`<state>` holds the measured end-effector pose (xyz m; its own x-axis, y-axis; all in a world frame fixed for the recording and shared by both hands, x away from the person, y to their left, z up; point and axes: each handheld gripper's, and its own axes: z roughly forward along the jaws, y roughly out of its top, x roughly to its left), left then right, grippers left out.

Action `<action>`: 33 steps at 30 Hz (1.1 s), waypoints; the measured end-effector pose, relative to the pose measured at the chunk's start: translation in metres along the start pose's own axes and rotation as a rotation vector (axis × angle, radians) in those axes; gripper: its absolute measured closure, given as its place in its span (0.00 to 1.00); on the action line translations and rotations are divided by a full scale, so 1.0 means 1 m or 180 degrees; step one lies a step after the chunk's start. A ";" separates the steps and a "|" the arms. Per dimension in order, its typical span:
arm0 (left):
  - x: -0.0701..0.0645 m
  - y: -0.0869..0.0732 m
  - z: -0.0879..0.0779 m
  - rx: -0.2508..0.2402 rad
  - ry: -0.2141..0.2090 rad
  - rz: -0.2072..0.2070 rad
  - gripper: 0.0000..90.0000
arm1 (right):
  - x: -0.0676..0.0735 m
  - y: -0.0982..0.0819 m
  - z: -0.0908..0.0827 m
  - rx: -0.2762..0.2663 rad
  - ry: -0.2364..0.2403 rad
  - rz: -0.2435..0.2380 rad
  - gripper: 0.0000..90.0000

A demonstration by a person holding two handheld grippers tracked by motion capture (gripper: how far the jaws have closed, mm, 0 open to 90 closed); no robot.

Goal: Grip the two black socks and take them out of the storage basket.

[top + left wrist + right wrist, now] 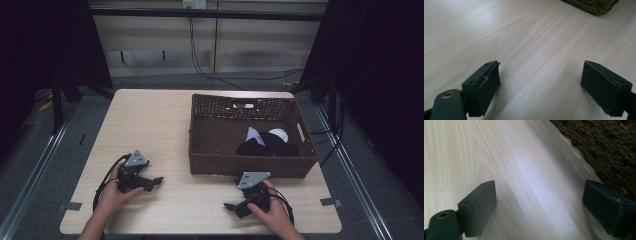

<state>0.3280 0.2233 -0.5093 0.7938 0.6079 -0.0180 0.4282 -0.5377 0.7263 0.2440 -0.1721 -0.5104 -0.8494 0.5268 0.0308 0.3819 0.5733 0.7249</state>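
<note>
A dark brown wicker basket (240, 162) stands on the right half of the light wooden table (150, 125). Inside it lie dark clothing (267, 146), a pale folded piece (254, 134) and a white round item (279, 134). My left gripper (158, 180) rests low on the table at the front left, jaws wide apart over bare wood (539, 75), pointing right. My right gripper (227, 206) sits at the front right just below the basket's front wall, pointing left, open with nothing between its jaws (539, 202). The basket weave (609, 147) runs along the right gripper view's upper right.
The basket's corner (596, 6) shows at the top of the left gripper view. Bare tabletop lies between the two grippers and left of the basket. Cables (200, 60) hang by the back wall, and metal rails (45, 150) flank the table.
</note>
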 end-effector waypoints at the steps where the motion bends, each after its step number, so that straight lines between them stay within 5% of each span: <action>1: 0.000 0.000 0.000 0.0003 -0.0001 0.0004 0.16 | 0.000 0.000 0.000 -0.0002 -0.0001 0.0010 0.13; 11: 0.000 0.000 0.000 -0.0005 -0.0004 -0.0008 0.16 | 0.000 0.000 -0.003 0.0042 -0.0017 0.0039 0.13; 16: 0.000 0.000 0.000 0.0003 -0.0003 0.0003 0.16 | -0.005 0.010 -0.012 0.0450 0.0154 0.0160 0.16; 18: 0.000 0.000 0.000 -0.0005 -0.0002 -0.0008 0.16 | -0.006 0.018 -0.019 0.0834 0.0193 0.0045 0.16; 23: 0.000 0.000 0.000 -0.0005 -0.0002 -0.0007 0.16 | -0.006 0.028 -0.027 0.1298 0.0218 -0.0050 0.17; 26: 0.000 0.000 0.000 -0.0004 -0.0002 -0.0006 0.16 | -0.007 0.032 -0.031 0.1819 0.0201 -0.0138 0.20; 33: 0.000 0.000 0.000 -0.0004 -0.0002 -0.0007 0.16 | -0.008 0.034 -0.037 0.2027 0.0208 -0.0269 0.22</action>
<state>0.3280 0.2233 -0.5094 0.7931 0.6088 -0.0201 0.4294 -0.5355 0.7272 0.2505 -0.1800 -0.4605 -0.8988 0.4358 0.0480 0.4371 0.8819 0.1768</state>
